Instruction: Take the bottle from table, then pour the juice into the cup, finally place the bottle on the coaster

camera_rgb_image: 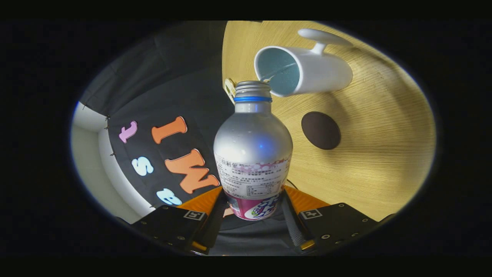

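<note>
Silver aluminium bottle [252, 148] sits clamped between our gripper's [253, 209] closed fingers, its open neck at the white cup's [303, 71] rim, dark round coaster [321, 130] near.

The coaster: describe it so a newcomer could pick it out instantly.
Start at the wooden table. Beyond the bottle, clamped in the gripper, stands the white cup; the coaster lies beside it. It is the only flat, dark brown disc there.
</note>
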The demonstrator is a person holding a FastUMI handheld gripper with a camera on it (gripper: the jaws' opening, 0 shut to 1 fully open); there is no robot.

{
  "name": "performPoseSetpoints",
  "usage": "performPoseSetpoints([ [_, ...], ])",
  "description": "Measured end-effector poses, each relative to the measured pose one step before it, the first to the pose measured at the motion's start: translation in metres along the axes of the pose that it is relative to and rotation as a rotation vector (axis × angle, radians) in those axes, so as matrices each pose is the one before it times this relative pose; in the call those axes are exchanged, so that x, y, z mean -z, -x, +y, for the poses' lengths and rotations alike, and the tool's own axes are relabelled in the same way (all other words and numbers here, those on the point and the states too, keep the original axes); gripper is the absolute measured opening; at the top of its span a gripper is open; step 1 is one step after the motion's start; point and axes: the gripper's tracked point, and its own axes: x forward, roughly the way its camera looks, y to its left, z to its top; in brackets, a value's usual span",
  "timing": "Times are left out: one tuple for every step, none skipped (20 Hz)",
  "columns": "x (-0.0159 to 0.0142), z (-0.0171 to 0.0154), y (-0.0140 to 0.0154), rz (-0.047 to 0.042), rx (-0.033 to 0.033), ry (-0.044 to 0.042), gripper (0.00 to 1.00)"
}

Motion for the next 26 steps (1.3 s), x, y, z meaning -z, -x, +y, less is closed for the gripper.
performPoseSetpoints([
  [-0.0006, -0.00069, -0.00167, -0.00142, 0.00321, -0.00516, 0.74],
  [0.00043, 0.00092, 0.0016, -0.00117, 0.00051, -0.0049, 0.74],
  [-0.00056, 0.001, 0.00034, -0.00012, -0.00104, -0.00341, 0.74],
  [0.00084, 0.00009, -0.00097, 0.00187, -0.00129, -0.00085, 0.74],
  [-0.00072, 0.00184, 0.00004, -0.0007, -0.00117, -0.00148, 0.74],
  [0.00164, 0.00074, -0.00033, 0.00156, -0.00072, -0.00062, 0.74],
  [0.00026, 0.00018, -0.00131, 0.00118, -0.00086, -0.00139, 0.74],
  [-0.00115, 0.00003, -0.0004, 0.0007, -0.00054, -0.00433, 0.75],
  [-0.00031, 0.001, 0.00052, -0.00047, 0.00128, -0.00787, 0.74],
  [-0.00076, -0.00029, -0.00093, -0.00187, 0.00388, -0.00788, 0.75],
  [0.00001, 0.00093, -0.00036, -0.00165, -0.00021, -0.00524, 0.74],
  [-0.00119, -0.00026, 0.00036, -0.00311, -0.00036, -0.00313, 0.74],
  [0.00026, 0.00181, -0.00055, -0.00268, 0.00161, -0.00276, 0.74],
  [-0.0018, 0.00018, 0.0002, -0.00587, -0.00262, -0.00492, 0.75],
  [-0.00169, 0.00169, 0.00192, -0.00327, -0.00043, -0.00596, 0.75],
  [-0.00034, 0.00117, -0.00021, -0.00253, -0.0027, -0.00435, 0.74],
  [-0.00049, 0.00105, 0.00017, -0.00209, -0.00188, -0.00109, 0.74],
  [-0.00115, -0.00041, -0.00153, -0.00128, 0.0023, -0.00302, 0.74],
  [0.00029, 0.0014, -0.00108, -0.00148, 0.00269, -0.00759, 0.74],
  [-0.00152, 0.00105, -0.00027, -0.00467, 0.00047, -0.01267, 0.75],
  [-0.00036, -0.00037, -0.0008, 0.00016, 0.00185, -0.00807, 0.75],
  [-0.00128, -0.00175, 0.00145, -0.00125, 0.00394, -0.00687, 0.75],
  [-0.00088, -0.00109, -0.00047, -0.00112, 0.00079, -0.00596, 0.75],
  [-0.00097, 0.00125, 0.00103, -0.00042, 0.00152, -0.00441, 0.75],
  [-0.00114, 0.00071, 0.00013, -0.00244, -0.00068, -0.0038, 0.75],
  [-0.00227, 0.00125, 0.00026, -0.00264, -0.00315, -0.00336, 0.74],
])
